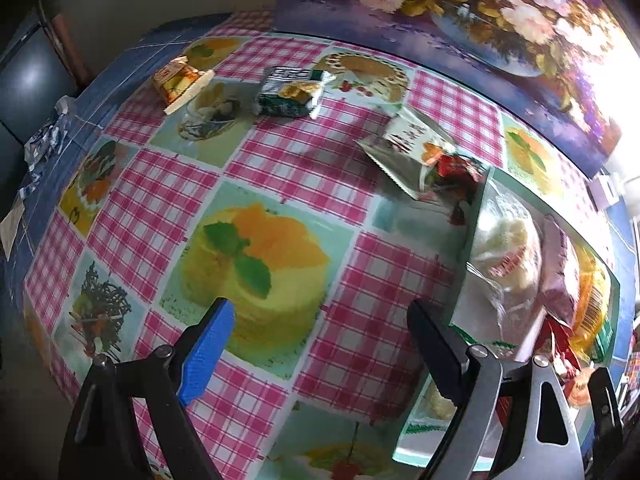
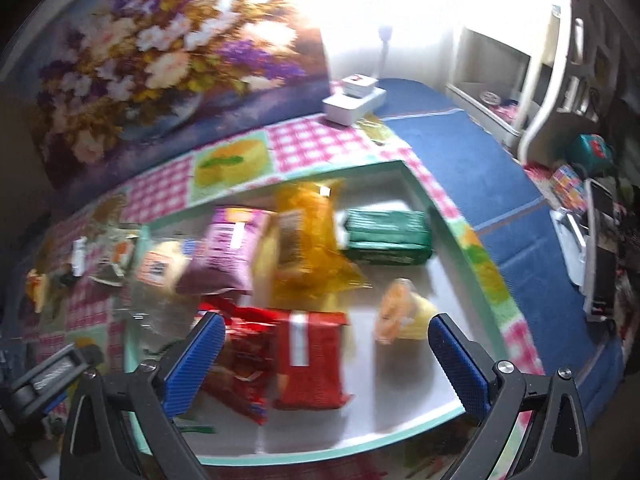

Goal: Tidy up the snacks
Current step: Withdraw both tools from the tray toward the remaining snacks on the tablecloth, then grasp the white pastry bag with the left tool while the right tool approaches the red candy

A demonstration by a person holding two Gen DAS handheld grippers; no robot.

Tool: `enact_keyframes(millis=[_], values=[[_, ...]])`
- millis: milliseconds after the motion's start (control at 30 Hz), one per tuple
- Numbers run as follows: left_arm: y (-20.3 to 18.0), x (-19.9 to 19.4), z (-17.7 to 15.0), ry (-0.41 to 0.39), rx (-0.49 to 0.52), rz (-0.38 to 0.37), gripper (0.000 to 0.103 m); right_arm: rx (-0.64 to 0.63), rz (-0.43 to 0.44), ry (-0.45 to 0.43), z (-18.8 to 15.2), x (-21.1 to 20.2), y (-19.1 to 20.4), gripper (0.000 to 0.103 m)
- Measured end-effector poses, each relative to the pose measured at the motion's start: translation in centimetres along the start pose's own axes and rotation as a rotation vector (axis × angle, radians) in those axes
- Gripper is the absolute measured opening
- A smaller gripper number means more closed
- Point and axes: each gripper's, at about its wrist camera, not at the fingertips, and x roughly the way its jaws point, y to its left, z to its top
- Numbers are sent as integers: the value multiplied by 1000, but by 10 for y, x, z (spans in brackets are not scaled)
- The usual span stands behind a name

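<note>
1. Three loose snack packets lie on the checked tablecloth outside the shallow white tray with a mint-green rim (image 1: 486,200): a white-and-red foil packet (image 1: 416,152) touching the tray's corner, a dark green packet (image 1: 292,92), and an orange-and-white packet (image 1: 180,80).
2. From the left gripper (image 1: 320,344), jaws wide and empty, they sit at one, twelve and eleven o'clock.
3. The white-and-red packet's long axis runs from ten to four o'clock.
4. The right gripper (image 2: 326,354), jaws wide and empty, hangs over the filled tray, so the left is probably nearer.
</note>
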Motion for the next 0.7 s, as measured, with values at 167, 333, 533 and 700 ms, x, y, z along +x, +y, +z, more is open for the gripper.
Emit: enact_keyframes(millis=[167, 333, 533, 700], values=[[13, 4, 11, -10, -46, 24, 89, -60, 87, -12, -4, 1, 29, 103], [17, 6, 24, -22, -50, 29, 89, -121, 159, 10, -2, 12, 65, 103], [11, 15, 44, -19, -12, 16, 89, -112, 202, -3, 19, 24, 89, 103], [7, 23, 60, -10, -2, -3, 89, -108, 194, 17, 38, 38, 104, 103]])
